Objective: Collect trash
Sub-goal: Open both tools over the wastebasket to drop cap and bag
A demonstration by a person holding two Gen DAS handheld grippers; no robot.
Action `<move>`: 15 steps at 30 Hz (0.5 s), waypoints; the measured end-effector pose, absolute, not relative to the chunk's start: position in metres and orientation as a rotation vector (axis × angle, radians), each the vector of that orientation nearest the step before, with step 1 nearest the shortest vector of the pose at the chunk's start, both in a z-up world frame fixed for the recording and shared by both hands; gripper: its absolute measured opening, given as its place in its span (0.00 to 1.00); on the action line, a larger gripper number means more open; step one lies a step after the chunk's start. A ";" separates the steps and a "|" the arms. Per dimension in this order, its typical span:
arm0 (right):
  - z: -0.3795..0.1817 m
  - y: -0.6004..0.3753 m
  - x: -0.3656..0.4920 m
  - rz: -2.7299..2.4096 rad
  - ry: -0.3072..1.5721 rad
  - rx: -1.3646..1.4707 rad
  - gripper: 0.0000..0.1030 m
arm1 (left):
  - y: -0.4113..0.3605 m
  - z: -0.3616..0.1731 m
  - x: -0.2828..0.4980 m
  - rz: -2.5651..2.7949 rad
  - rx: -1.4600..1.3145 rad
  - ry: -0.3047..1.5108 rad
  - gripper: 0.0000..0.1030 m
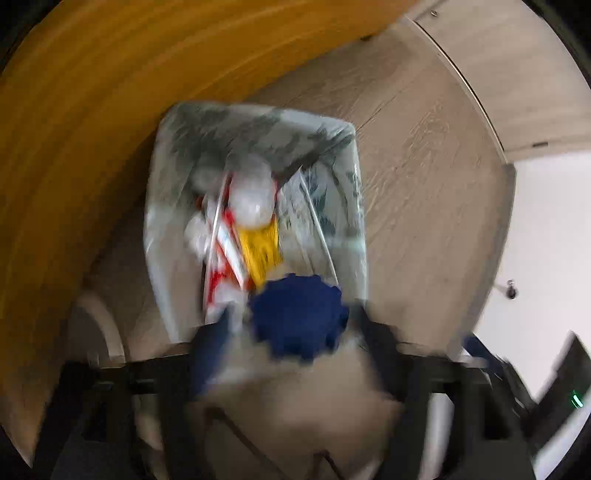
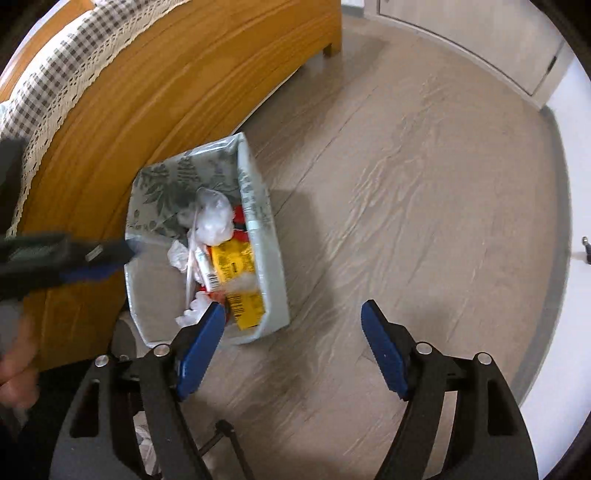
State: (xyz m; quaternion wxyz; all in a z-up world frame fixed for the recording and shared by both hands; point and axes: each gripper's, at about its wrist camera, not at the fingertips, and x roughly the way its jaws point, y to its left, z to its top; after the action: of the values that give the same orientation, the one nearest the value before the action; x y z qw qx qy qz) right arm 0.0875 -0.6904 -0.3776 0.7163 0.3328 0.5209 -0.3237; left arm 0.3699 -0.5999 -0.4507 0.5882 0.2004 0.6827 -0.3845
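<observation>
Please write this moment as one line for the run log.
left gripper: over bin, blue-capped item between jaws, grip unclear | right gripper: open, empty, near bin | bin: holds yellow wrapper, tissues

A pale wood-grain floor filled most of the right wrist view, its planks running on a slant. Along the left stood a bed frame of orange-brown wood, one short foot planted on the floor. Over its top edge lay a grey-and-white checked cover with a lace trim. Far back ran a light panelled door, and at the right a white wall. The left wrist view was blurred, the same floor showing.
</observation>
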 end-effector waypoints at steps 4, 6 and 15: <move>-0.389 -0.689 0.085 -0.703 1.161 0.774 0.71 | -0.595 -0.473 0.382 -0.814 0.485 1.575 0.92; -0.395 -0.685 0.091 -0.691 1.179 0.766 0.71 | -0.586 -0.476 0.390 -0.759 0.436 1.632 0.92; -0.385 -0.664 0.111 -0.644 1.209 0.711 0.71 | -0.572 -0.443 0.375 -0.794 0.489 1.543 0.92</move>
State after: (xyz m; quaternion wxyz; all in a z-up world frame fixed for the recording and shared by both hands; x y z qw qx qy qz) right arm 0.1112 -0.6639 -0.3845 0.7168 0.3212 0.5462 -0.2910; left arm 0.3749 -0.5718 -0.4425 0.6205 0.2129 0.6711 -0.3453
